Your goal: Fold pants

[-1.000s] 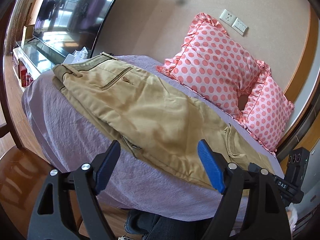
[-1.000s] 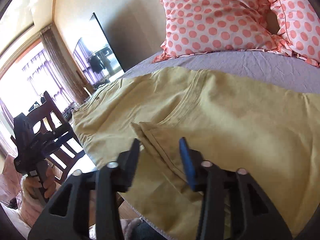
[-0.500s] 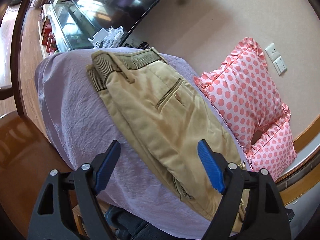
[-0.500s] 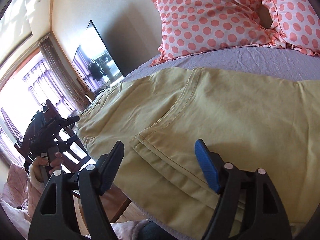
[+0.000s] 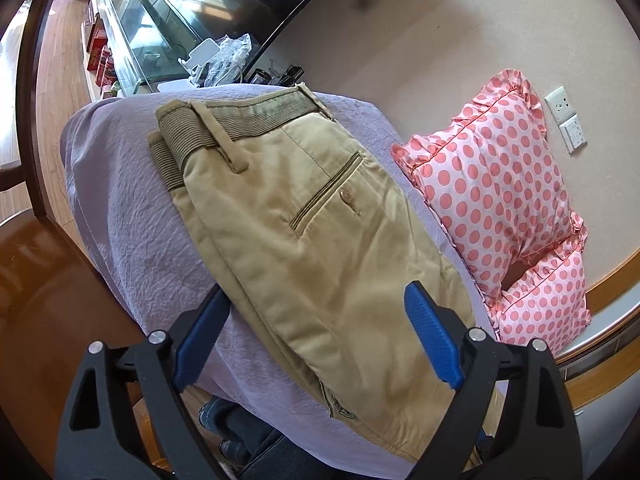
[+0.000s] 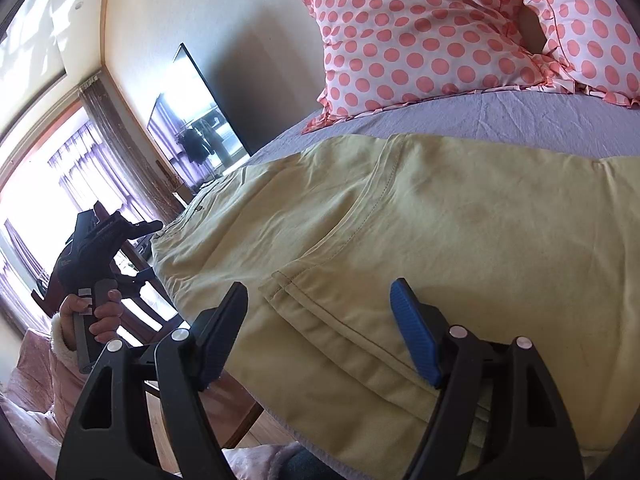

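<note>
We have the khaki pants (image 5: 320, 240) lying flat on the bed (image 5: 132, 248), already doubled leg over leg, so that one long band of cloth runs along the bed's near edge. Their long axis goes from the waistband (image 5: 240, 120), which sits toward the bed's far corner by the television (image 6: 192, 132), to the hem (image 6: 320, 320) at the other end, and we judge the next fold must be made across that axis.

From our left hand-held gripper (image 5: 316, 340) the pants stretch straight ahead, waistband farthest away; its jaws stand wide apart with nothing between them, hovering over the seat and thigh region. Our right hand-held gripper (image 6: 316, 328) looks across the leg end, and the stitched hem lies just in front of it, between its spread jaws; it too is released and holds no cloth. So the right is nearer the hem and the left nearer the waistband, which suggests the hem end is what we would carry toward the waist.

Beyond the pants, two pink polka-dot pillows (image 5: 500, 184) lean against the wall on the bed's far side, well clear of the cloth.
</note>
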`<state>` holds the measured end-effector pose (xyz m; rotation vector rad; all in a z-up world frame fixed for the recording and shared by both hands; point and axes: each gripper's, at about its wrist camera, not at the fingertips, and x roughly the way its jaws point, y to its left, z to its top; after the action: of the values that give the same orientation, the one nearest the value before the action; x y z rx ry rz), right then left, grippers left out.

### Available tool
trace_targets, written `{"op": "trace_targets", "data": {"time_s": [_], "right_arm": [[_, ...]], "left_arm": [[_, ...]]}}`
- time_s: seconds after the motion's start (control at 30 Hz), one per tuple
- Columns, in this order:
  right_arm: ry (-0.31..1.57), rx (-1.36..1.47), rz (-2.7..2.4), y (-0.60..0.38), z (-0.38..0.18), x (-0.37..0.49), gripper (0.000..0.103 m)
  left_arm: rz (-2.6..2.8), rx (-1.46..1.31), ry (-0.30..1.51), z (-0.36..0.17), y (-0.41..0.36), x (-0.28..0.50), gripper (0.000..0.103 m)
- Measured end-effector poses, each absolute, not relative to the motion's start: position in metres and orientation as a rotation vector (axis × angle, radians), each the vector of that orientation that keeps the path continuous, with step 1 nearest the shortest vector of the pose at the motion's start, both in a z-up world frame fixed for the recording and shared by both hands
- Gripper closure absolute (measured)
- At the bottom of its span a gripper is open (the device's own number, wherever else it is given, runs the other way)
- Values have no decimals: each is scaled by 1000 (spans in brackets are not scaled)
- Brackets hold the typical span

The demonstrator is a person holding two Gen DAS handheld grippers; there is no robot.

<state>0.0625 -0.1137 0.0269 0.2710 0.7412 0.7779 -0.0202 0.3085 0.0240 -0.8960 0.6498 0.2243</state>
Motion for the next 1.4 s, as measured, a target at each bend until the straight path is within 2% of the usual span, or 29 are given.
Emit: {"op": "trace_targets", "data": {"time_s": [0.2,0.5,0.53,0.6,0.67,0.7,0.77,0.97,1.1,1.17,1.27,1.37,1.4], "right_arm": [[732,277,779,-116,26,62,28],[707,315,774,-129,28,57,25],[697,327,770,-133,29,57,25],[678,353,758,-143,31,55,24],[653,371,745,-156,34,50,23],[638,376,736,-163,36,48,23],[604,381,707,-180,39,44,23],[509,467,542,-253,48,37,22],[463,544,416,-309,50,27,22],[446,584,369,-334,49,20,22],[433,638,313,-361,44,9,22],[444,677,269,-381,38,4,22],[447,686,263,-386,36,3,22]], "left_arm": [[158,-907,613,38,304,-20,15],[251,-962,612,27,339,8,17],[261,-959,613,27,343,13,20],[297,-938,618,27,345,22,42],[344,-884,603,33,342,24,82],[353,-838,577,41,337,23,89],[342,-711,522,65,317,21,93],[116,-361,464,140,190,41,94],[-200,-199,470,155,68,50,94],[-346,-148,503,146,10,54,93],[-508,-53,631,104,-69,60,93],[-611,-5,790,57,-117,63,94],[-594,12,785,51,-123,59,94]]}}
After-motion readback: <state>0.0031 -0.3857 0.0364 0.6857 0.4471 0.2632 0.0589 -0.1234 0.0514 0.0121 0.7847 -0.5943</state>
